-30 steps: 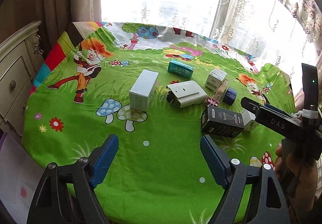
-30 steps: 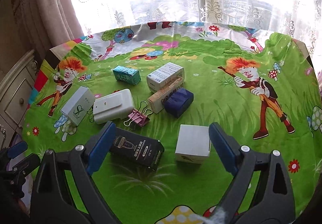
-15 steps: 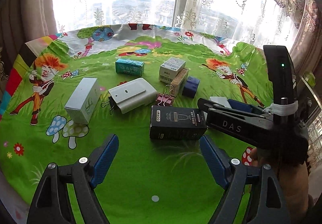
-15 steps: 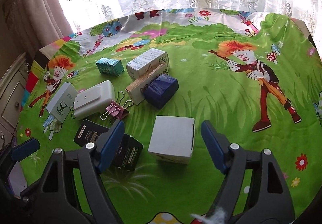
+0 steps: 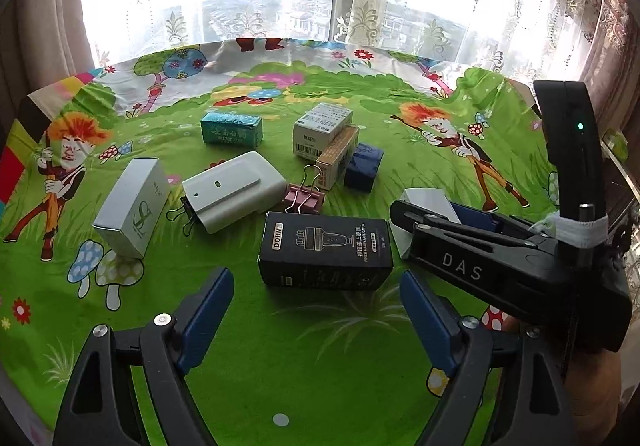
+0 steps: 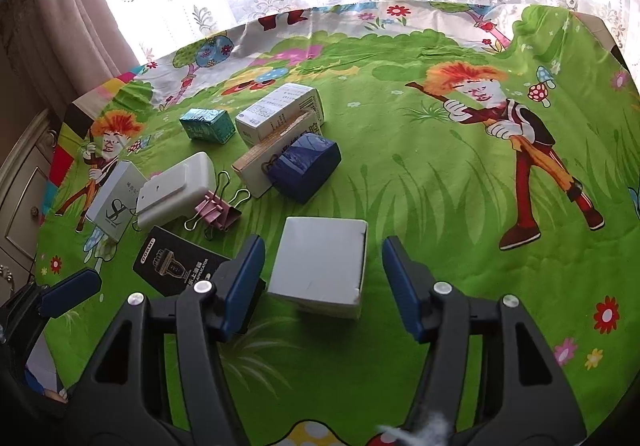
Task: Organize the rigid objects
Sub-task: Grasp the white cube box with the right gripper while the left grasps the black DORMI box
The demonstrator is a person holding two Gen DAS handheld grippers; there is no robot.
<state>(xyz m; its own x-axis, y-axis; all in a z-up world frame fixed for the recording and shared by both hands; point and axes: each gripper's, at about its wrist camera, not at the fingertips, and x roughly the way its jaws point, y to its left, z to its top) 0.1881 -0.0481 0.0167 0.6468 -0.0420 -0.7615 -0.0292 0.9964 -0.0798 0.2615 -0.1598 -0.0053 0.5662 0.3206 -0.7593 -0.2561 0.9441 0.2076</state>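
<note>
We see our right gripper [image 6: 322,278] closing around a white box [image 6: 320,264], pads not yet touching. A black box [image 6: 176,266] lies just left.

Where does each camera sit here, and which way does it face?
Left wrist: on the left tool, angled down at the black box; the right tool and hand show.
Right wrist: on the right tool, its jaws closing around the white box, no contact visible; a left fingertip shows.
Shared: both boxes, pink binder clip, green tablecloth.

Black gripper [image 6: 322,278] frames carry blue pads, silver screws, white "DAS" lettering and white tape.
</note>
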